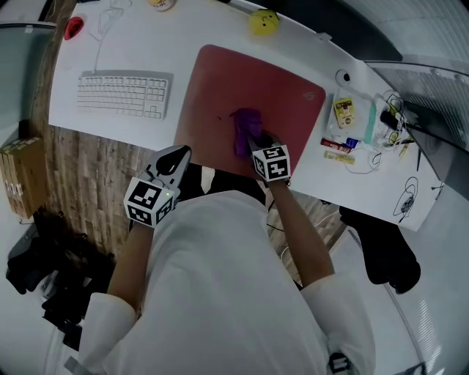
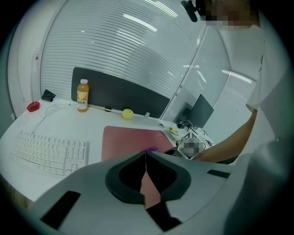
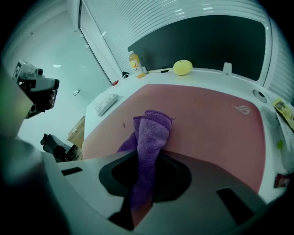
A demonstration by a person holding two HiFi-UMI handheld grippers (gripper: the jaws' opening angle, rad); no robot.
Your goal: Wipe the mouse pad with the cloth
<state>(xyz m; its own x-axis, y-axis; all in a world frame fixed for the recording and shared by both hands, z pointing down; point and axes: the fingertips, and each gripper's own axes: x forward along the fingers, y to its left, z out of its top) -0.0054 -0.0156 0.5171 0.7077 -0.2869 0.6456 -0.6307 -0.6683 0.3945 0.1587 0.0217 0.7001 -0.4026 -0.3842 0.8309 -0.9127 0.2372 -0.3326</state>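
Observation:
A large red mouse pad [image 1: 264, 95] [image 3: 216, 133] [image 2: 133, 140] lies on the white desk. A purple cloth [image 1: 245, 128] [image 3: 150, 133] rests bunched on the pad's near middle. My right gripper [image 1: 253, 140] [image 3: 142, 158] is shut on the cloth, which runs back between its jaws. A small dark speck [image 3: 124, 125] shows on the pad left of the cloth. My left gripper [image 1: 176, 157] [image 2: 146, 158] hovers off the desk's front edge, left of the pad, with its jaws closed together and nothing in them.
A white keyboard [image 1: 123, 93] lies left of the pad. At the back stand an orange drink bottle [image 2: 82, 95], a yellow ball [image 1: 264, 22] and a red object [image 1: 74, 28]. Packets and cables [image 1: 366, 124] clutter the desk right of the pad.

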